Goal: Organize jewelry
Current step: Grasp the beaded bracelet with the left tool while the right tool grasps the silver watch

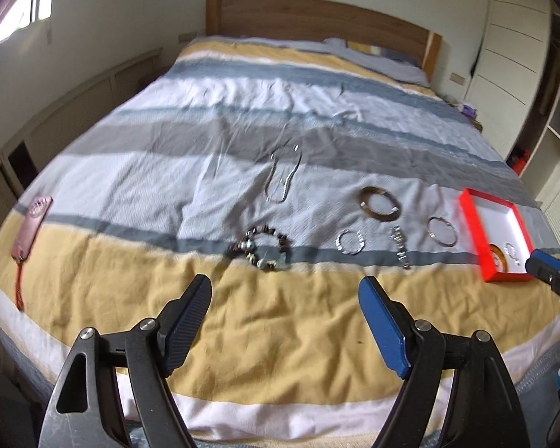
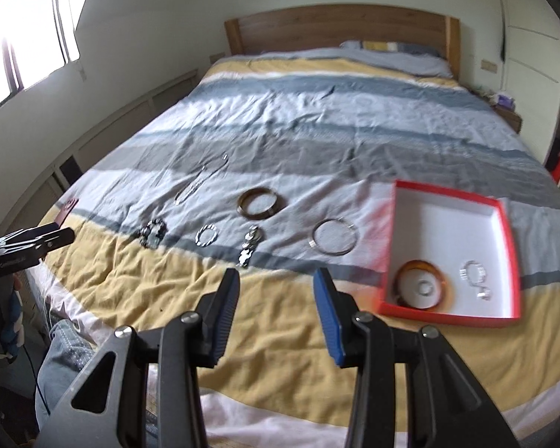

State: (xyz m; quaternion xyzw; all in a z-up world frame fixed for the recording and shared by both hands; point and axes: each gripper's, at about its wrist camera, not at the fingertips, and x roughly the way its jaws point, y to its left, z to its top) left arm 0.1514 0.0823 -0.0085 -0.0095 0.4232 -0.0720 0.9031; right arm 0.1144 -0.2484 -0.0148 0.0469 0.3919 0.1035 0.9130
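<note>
Blue-padded and gaping empty, my left gripper (image 1: 284,295) is lining up squarely over the beaded bracelet (image 1: 261,248); my right gripper (image 2: 276,287), half-parted, is holding nothing.

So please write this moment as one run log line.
left claw: open, empty | right claw: open, empty | red box: amber bangle inside | beaded bracelet: on bed

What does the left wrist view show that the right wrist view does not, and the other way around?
Only the left wrist view shows the whole pink tag with its red cord. Only the right wrist view shows the full inside of the red box: an amber bangle and small silver pieces. Both show the beaded bracelet, the brown bangle, the chain and the striped bedspread.
</note>
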